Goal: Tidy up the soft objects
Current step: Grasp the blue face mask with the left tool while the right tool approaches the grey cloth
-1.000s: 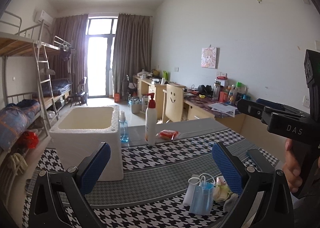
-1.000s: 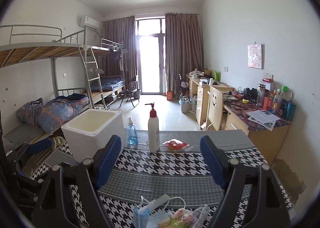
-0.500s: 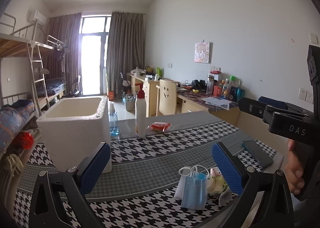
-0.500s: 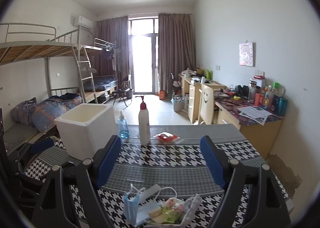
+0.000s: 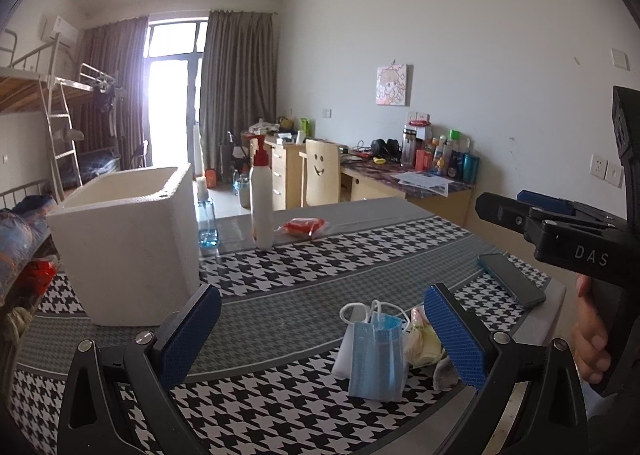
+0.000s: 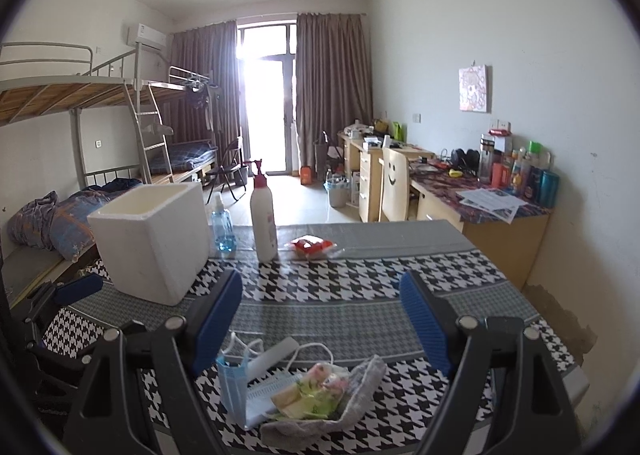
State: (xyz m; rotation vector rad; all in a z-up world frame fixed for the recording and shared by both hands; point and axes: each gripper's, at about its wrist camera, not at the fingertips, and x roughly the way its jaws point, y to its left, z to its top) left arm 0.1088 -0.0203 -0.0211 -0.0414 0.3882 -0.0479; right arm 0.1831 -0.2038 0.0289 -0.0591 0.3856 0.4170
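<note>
Table [image 6: 360,295] carries a houndstooth cloth. From left to right along its far part: a white foam box [image 6: 152,239], a small blue spray bottle [image 6: 222,227] just beside the box, a tall white pump bottle [image 6: 264,219] with a red top, and a red packet [image 6: 312,245] lying flat. A dark phone [image 5: 512,279] lies near the right edge. None of these stands between the grippers and the soft items.

The foam box is open at the top; the visible inner walls are bare, and the bottom is out of sight.

The soft items sit in one pile [image 6: 304,395] at the near edge of the table, well apart from the box: blue face masks [image 5: 376,355] on the left with white ear loops, a floral cloth [image 6: 316,391] in the middle, a grey sock [image 6: 360,387] on the right.

Left gripper [image 5: 320,339] has its jaws spread wide, with nothing between the pads; the masks stand just ahead of its right finger. Right gripper [image 6: 320,319] is likewise wide apart and empty, tilted down over the pile, not touching it. A hand [image 5: 592,339] grips the right gripper's handle at the right of the left view.
</note>
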